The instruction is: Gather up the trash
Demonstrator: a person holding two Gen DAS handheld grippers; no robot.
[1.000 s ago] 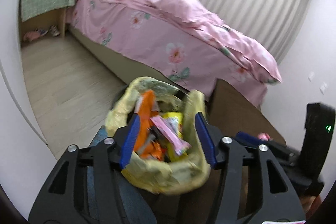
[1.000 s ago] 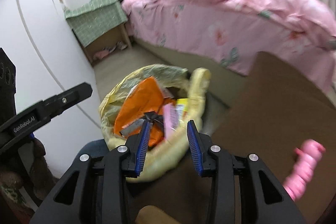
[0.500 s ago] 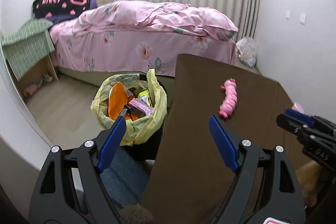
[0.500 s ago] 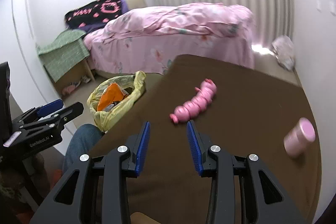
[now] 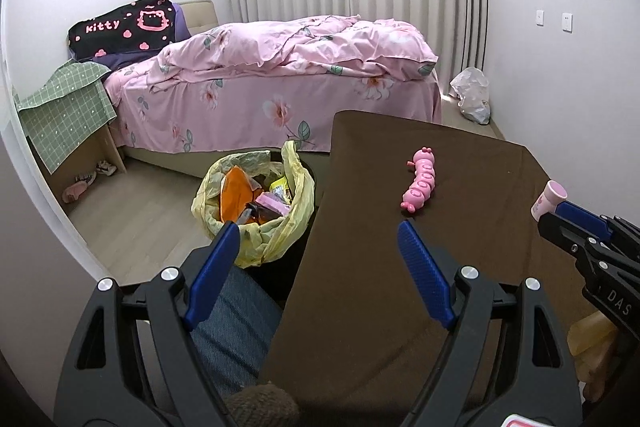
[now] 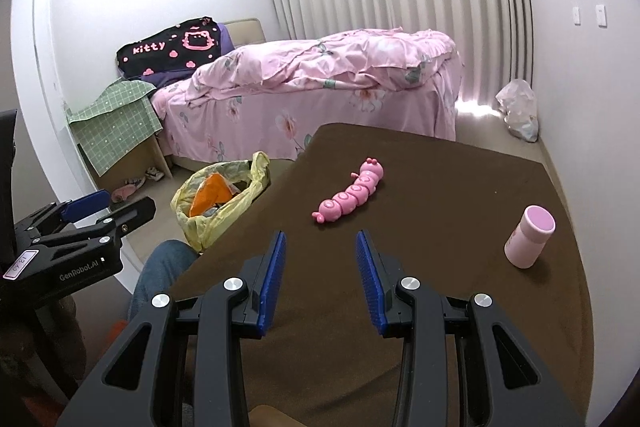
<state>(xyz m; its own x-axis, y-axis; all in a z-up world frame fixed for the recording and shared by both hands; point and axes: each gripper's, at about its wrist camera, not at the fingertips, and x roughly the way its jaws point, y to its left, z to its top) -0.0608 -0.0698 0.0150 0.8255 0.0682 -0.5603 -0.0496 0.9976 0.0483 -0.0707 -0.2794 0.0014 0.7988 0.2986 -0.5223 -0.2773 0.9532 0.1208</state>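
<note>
A yellow trash bag [image 5: 256, 211] stuffed with orange and pink wrappers stands on the floor by the left edge of the brown table [image 5: 400, 307]. My left gripper [image 5: 318, 231] hangs open and empty over that table edge, the bag just beyond its left finger. My right gripper [image 6: 320, 241] is open over the table [image 6: 440, 307] with nothing between its pads. Ahead of it lie a pink caterpillar toy [image 6: 352, 193] and an upright pink bottle [image 6: 528, 237]. The bag [image 6: 216, 203] sits to the left in the right wrist view.
A bed with a pink floral cover [image 5: 280, 75] fills the back. A stand draped in green cloth [image 5: 68, 103] is at the left, with shoes under it. A white plastic bag [image 5: 472, 95] lies by the curtain. A person's jeans-clad knee [image 5: 236, 311] is near the table's left edge.
Both grippers pulled back from over the trash bag and swung right over the table. The left jaws widened. The bag now sits farther off to the left.
</note>
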